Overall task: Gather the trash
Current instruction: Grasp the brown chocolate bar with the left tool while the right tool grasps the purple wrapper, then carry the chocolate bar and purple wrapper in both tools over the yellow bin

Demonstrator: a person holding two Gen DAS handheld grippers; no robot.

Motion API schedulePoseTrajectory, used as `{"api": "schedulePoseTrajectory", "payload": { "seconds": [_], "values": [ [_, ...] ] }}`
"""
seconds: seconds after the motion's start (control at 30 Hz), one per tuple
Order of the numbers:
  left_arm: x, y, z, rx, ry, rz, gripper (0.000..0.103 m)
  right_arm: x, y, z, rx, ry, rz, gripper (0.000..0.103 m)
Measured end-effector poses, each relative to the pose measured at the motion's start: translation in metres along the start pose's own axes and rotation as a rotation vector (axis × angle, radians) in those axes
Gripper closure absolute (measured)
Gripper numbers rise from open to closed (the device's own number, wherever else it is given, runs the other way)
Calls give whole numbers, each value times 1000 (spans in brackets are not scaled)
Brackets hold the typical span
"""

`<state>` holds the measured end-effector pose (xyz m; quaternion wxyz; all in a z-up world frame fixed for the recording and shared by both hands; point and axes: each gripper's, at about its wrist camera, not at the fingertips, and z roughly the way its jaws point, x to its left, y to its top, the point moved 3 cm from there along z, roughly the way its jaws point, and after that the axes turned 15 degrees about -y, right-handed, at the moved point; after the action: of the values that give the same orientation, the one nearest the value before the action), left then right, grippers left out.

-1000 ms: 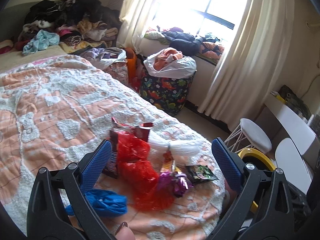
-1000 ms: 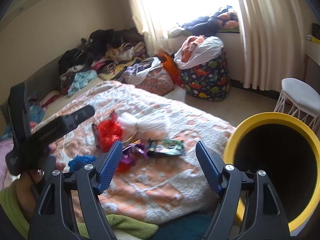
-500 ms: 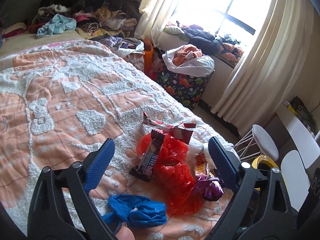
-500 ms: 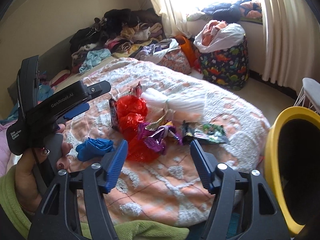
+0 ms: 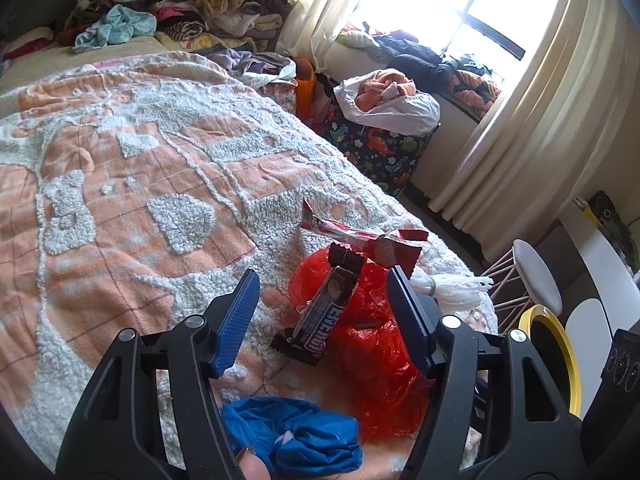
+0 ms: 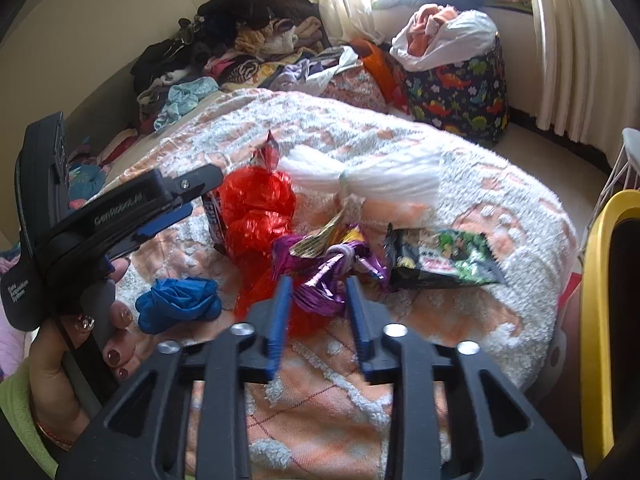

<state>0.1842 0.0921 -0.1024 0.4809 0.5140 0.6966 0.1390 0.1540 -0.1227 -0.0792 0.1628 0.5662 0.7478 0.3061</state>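
Trash lies heaped on the orange-and-white quilt [image 5: 120,200]. My left gripper [image 5: 322,312] hovers over a brown candy-bar wrapper [image 5: 328,308] that leans on a red plastic bag [image 5: 372,360]. Its jaws are closing with the wrapper between them, and the pads stand clear of it. My right gripper [image 6: 318,308] is closing too, its pads against a crumpled purple wrapper [image 6: 324,284]. Nearby are a blue bag [image 6: 180,304], a white tasselled bundle [image 6: 360,180], a green-black snack packet [image 6: 440,260] and a red wrapper [image 5: 360,236]. A hand holds the left gripper [image 6: 200,196].
A yellow-rimmed bin [image 6: 596,320] stands off the bed's right corner, beside a white stool [image 5: 536,276]. A dinosaur-print basket [image 5: 384,152] full of laundry sits below the window. Clothes are piled [image 5: 180,12] at the far end of the bed.
Both grippers have come down and forward toward the trash heap. Both pairs of jaws have narrowed, the right far more, now around the purple wrapper.
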Motion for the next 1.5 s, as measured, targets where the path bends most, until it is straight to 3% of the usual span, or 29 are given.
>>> {"api": "schedulePoseTrajectory", "payload": {
  "seconds": [0.23, 0.3, 0.33, 0.37, 0.43, 1.0, 1.5],
  "values": [
    [1, -1, 8, 19, -14, -3, 61, -1, -7, -8, -19, 20, -7, 85],
    [0, -1, 9, 24, -19, 2, 69, -1, -8, -11, -25, 23, -8, 86],
    [-1, -1, 10, 29, -20, 7, 78, -2, -9, -13, -26, 24, -10, 86],
    [-1, -2, 11, 34, -15, 12, 83, -2, -10, -15, -30, 24, -13, 93],
    [-1, -3, 11, 36, -13, 12, 87, -2, -11, -19, -36, 26, -17, 93],
    [-30, 17, -30, -77, -96, 47, 92, -20, -4, -59, -122, 23, 23, 93],
    [-64, 16, -38, -76, -159, 88, 92, -42, 4, -84, -183, 13, 61, 93]
  ]
}}
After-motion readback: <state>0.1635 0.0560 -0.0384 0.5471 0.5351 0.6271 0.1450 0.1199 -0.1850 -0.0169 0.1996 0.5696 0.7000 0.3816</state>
